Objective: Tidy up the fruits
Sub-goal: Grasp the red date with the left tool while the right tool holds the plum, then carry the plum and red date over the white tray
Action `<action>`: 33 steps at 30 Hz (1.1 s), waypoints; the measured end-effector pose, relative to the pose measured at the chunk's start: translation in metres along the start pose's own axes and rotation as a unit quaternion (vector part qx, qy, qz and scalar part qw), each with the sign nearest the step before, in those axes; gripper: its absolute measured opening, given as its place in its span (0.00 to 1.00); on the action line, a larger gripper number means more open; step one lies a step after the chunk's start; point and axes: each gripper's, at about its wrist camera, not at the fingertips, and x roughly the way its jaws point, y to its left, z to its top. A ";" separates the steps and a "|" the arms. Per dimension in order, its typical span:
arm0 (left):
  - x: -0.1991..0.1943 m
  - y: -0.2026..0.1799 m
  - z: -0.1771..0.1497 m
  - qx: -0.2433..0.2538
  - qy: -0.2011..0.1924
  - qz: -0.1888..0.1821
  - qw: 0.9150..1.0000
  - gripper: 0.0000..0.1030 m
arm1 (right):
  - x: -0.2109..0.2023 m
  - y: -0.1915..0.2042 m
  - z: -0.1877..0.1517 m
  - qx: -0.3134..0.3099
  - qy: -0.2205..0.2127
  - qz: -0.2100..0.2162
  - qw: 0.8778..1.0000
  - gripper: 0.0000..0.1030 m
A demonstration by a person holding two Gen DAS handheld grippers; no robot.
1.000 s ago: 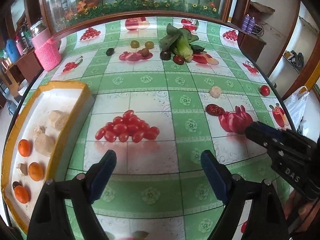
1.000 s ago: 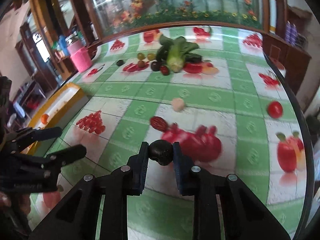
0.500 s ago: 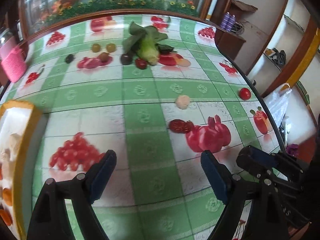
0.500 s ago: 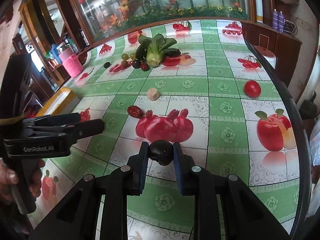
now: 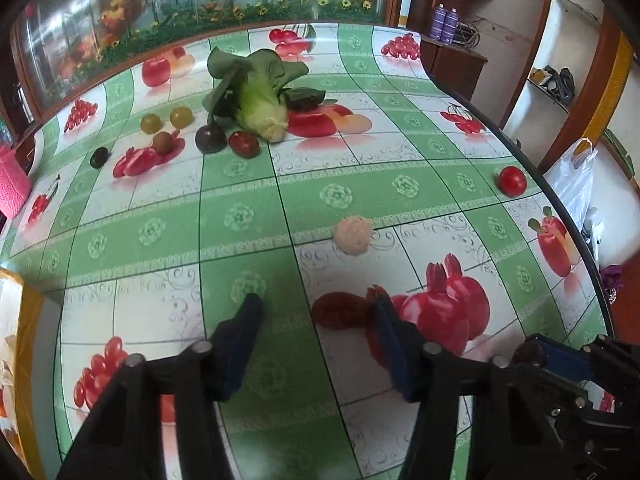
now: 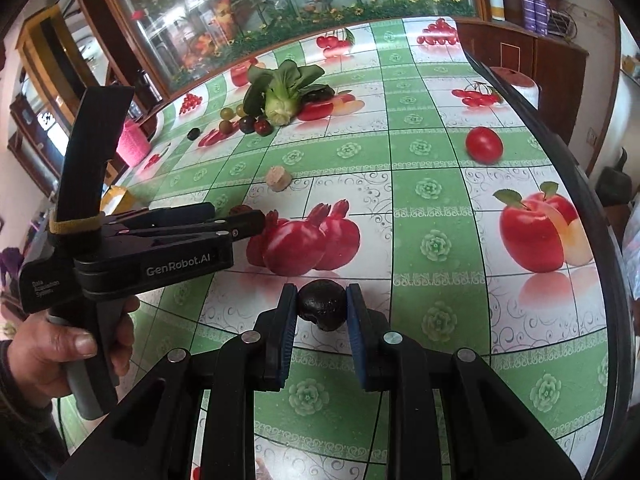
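The left gripper (image 5: 316, 316), jaws closing, straddles a dark-red date (image 5: 340, 314) lying against its right finger (long axis across the gap); the right gripper (image 6: 321, 306) stays clear, clamping a black fruit (image 6: 322, 306).

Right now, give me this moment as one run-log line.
left gripper: closing around dark red fruit, not yet gripped | right gripper: shut on black fruit | tray: left edge
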 end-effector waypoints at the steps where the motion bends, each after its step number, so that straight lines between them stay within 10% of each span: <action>1: -0.001 0.002 0.000 0.001 -0.003 0.000 1.000 0.50 | 0.000 0.000 0.000 0.001 0.000 0.000 1.000 0.24; 10: -0.001 0.012 0.001 -0.015 -0.010 -0.012 1.000 0.33 | 0.006 0.002 -0.003 0.008 0.012 0.003 1.000 0.24; 33: -0.029 0.014 -0.001 -0.021 -0.028 -0.024 0.999 0.33 | 0.002 0.008 -0.004 0.009 0.005 -0.005 1.000 0.24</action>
